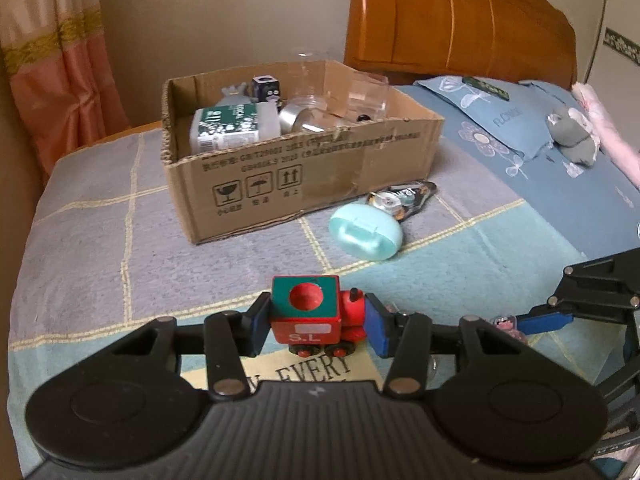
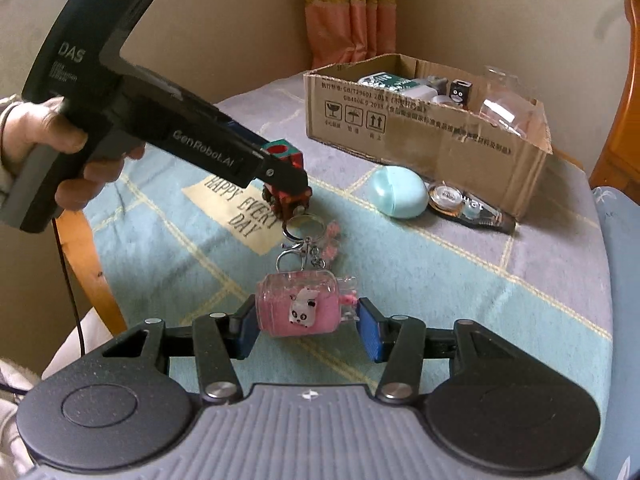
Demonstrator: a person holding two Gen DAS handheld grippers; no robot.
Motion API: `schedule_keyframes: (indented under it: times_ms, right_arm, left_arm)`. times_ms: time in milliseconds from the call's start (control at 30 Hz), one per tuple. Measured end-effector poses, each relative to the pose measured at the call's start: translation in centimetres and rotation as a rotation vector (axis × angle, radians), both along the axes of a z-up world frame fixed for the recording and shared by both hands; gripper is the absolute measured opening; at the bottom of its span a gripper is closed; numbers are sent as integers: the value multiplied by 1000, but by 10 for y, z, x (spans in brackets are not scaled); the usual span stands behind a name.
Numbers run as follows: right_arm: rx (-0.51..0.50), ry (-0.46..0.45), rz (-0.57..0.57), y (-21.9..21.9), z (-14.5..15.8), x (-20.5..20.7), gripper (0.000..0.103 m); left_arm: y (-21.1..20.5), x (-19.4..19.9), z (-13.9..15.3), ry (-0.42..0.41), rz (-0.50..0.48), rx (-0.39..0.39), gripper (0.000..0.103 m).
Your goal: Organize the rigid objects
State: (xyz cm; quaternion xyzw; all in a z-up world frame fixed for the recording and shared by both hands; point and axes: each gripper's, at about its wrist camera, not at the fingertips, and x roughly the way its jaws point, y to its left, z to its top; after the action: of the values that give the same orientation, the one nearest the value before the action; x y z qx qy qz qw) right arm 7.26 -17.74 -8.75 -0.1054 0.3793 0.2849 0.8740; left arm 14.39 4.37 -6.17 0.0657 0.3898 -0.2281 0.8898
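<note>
The left gripper (image 1: 317, 322) clamps the toy train (image 1: 316, 316). The right gripper (image 2: 306, 326) has its fingers (image 2: 370, 334) around the pink keychain (image 2: 304, 308), touching or nearly so. Ahead lie a mint case (image 2: 398, 191) and the cardboard box (image 2: 424, 132).

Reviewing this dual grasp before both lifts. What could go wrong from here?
1. The left gripper pinches the toy train end to end, one pad on the narrow red nose; it may pivot out.
2. The right gripper brackets the pink keychain; its rings trail toward the train and could snag.
3. The cardboard box already looks crowded, so drops might bounce out.
</note>
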Motion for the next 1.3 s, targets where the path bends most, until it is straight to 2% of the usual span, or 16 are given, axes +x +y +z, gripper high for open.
schedule_keyframes:
  times_ms: [33, 133, 167, 233, 333, 400, 433, 467, 500, 600, 633, 800, 833, 933, 1200, 1300]
  right_arm:
    - [6, 2, -3, -1, 0, 0, 56]
    - [-16, 6, -34, -10, -2, -4, 56]
    - [-15, 17, -43, -14, -3, -5, 56]
    - [-22, 17, -60, -22, -5, -7, 56]
    - [-8, 17, -83, -31, -5, -6, 57]
    - [-14, 5, -95, -32, -6, -5, 65]
    - [-24, -3, -101, -32, -7, -4, 72]
    - [-35, -9, -101, -31, -9, -4, 75]
    - [-40, -14, -95, -31, -11, -4, 78]
    - [-39, -20, -106, -33, -15, -4, 93]
    - [-43, -16, -111, -33, -17, -3, 103]
    - [-33, -19, -91, -35, -20, 0, 103]
    - [-28, -24, -87, -35, -21, 1, 103]
    - [-21, -33, -85, -34, -22, 1, 103]
    - [-9, -59, -94, -31, -23, 0, 103]
    - [-7, -66, -108, -30, -24, 1, 103]
  left_arm:
    - [-2, 0, 0, 0, 2, 3, 49]
    - [-7, 2, -2, -93, 95, 165, 47]
    - [0, 6, -2, -68, 102, 129, 47]
    - [19, 14, -1, 16, 133, -4, 47]
    - [23, 14, -2, -6, 165, 23, 48]
    - [22, 12, -4, -21, 165, 24, 50]
    - [22, 12, -6, -18, 161, 21, 53]
    - [21, 12, -8, -18, 164, 24, 60]
    - [19, 13, -12, -24, 170, 33, 62]
    - [16, 12, -21, -27, 174, 54, 63]
    - [16, 13, -24, -19, 178, 54, 66]
    - [17, 16, -35, 15, 217, 38, 97]
    - [18, 16, -36, 20, 225, 36, 101]
    - [14, 15, -39, 13, 230, 60, 103]
    - [14, 13, -42, -11, 254, 49, 103]
    - [13, 18, -41, 4, 266, 54, 103]
